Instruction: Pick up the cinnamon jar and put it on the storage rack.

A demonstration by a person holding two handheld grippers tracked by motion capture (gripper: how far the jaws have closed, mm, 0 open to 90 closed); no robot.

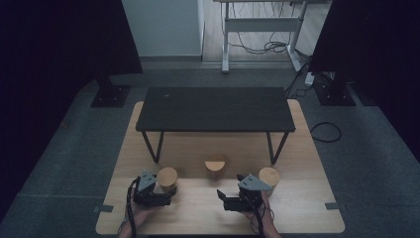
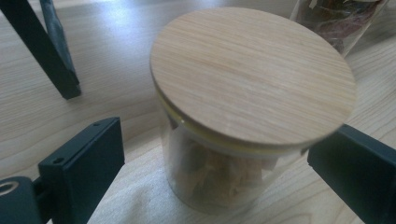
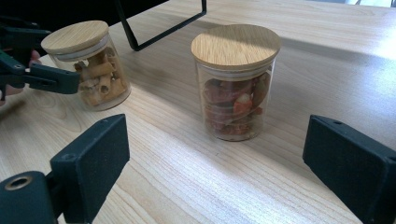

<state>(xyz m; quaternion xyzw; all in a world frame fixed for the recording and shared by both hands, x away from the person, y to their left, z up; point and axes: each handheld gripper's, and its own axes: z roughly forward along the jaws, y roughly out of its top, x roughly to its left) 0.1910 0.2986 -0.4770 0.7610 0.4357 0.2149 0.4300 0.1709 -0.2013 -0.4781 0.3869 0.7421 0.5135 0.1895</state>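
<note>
Three glass jars with round wooden lids stand in a row on the wooden table. The left jar holds pale pasta tubes. My left gripper is open, its jaws either side of that jar just below the lid, with a gap at the left jaw. The middle jar holds reddish pieces. My right gripper is open and empty, pointing at the middle jar from a short way off. The pasta jar and a left gripper finger appear at its left.
The third jar stands just behind my right gripper. A low black bench spans the table's far half; its thin legs come down behind the jars. The reddish jar sits beyond the pasta jar.
</note>
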